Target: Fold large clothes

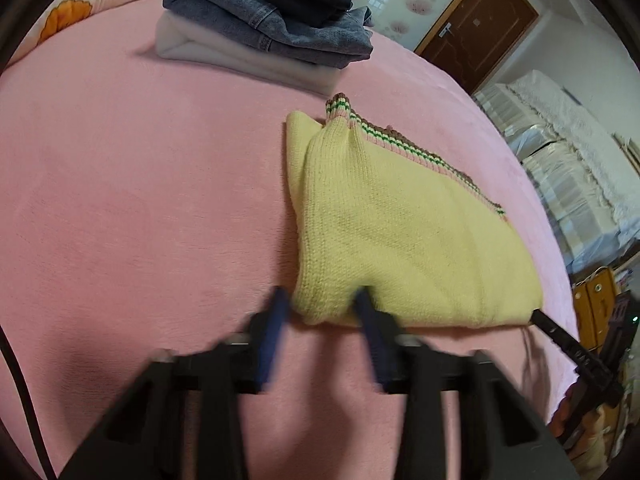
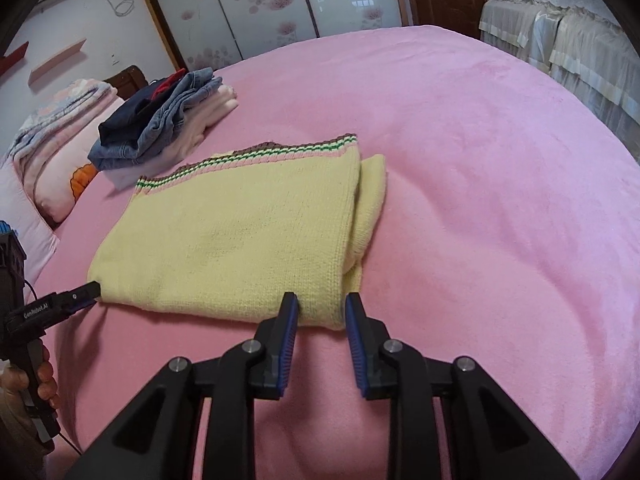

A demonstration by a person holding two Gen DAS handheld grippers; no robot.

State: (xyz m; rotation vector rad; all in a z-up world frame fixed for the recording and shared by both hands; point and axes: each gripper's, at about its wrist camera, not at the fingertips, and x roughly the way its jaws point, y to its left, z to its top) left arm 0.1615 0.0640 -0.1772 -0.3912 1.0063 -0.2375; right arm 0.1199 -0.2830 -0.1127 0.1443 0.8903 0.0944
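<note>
Both claws at sweater's near hem, jaws parted, nothing pinched.
Left claw [image 1: 320, 300] and right claw [image 2: 322, 304] bracket the near corners of the sweater [image 2: 240, 236], already folded flat just ahead; likely left: final fold, move to stack [image 2: 160, 128] beyond, on bed [image 2: 480, 200].

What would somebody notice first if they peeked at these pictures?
Probably the folded yellow knitted sweater lying in the middle of the big pink bed cover, with a striped green, pink and brown band along its far edge. Next, the two black grippers at its near edge: the left gripper and the right gripper each sit at a near corner. Behind, a stack of folded clothes with denim in it sits near the pillows.
</note>
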